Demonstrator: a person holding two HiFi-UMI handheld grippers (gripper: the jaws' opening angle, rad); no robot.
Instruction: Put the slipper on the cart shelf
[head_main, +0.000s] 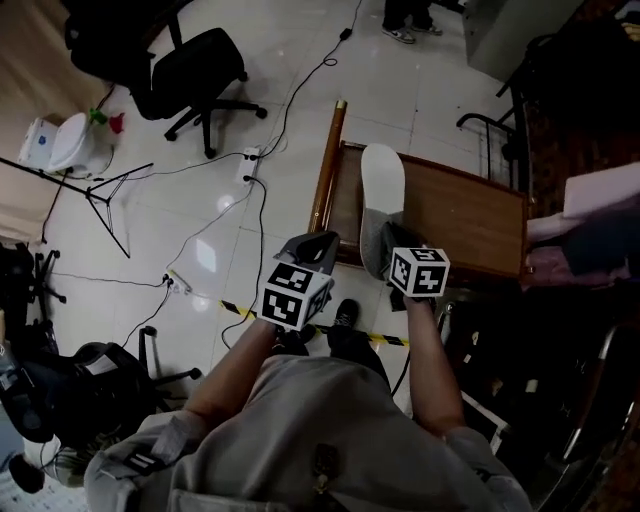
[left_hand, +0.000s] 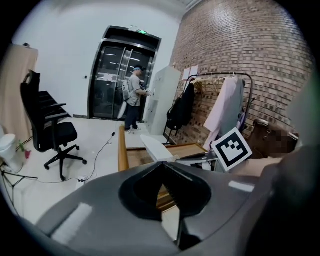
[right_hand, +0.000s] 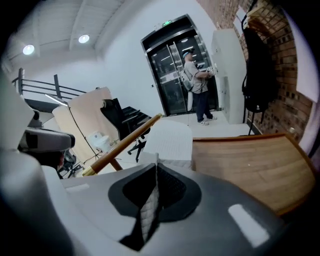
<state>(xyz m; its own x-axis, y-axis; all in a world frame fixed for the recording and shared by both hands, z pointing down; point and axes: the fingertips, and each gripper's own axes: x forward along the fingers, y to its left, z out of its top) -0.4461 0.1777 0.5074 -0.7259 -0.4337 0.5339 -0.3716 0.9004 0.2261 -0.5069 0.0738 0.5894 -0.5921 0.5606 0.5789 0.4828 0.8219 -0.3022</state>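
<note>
The slipper (head_main: 383, 185) lies sole-up on the wooden cart shelf (head_main: 470, 215), its white sole pointing away from me and its grey quilted upper at the near end. My right gripper (head_main: 392, 250) is shut on that upper. In the right gripper view the quilted fabric is pinched between the jaws of the right gripper (right_hand: 156, 165), with the slipper's white sole (right_hand: 172, 140) just beyond. My left gripper (head_main: 312, 248) hovers to the left, near the cart's wooden handle (head_main: 328, 165). The left gripper (left_hand: 161, 164) is shut and holds nothing. The slipper (left_hand: 156, 146) shows past it.
A black office chair (head_main: 195, 70) stands on the tiled floor at the left, with cables and a power strip (head_main: 248, 165) around it. A tripod (head_main: 95, 190) is farther left. A clothes rack (left_hand: 220, 100) lines the brick wall. A person (left_hand: 134, 97) stands by the glass doors.
</note>
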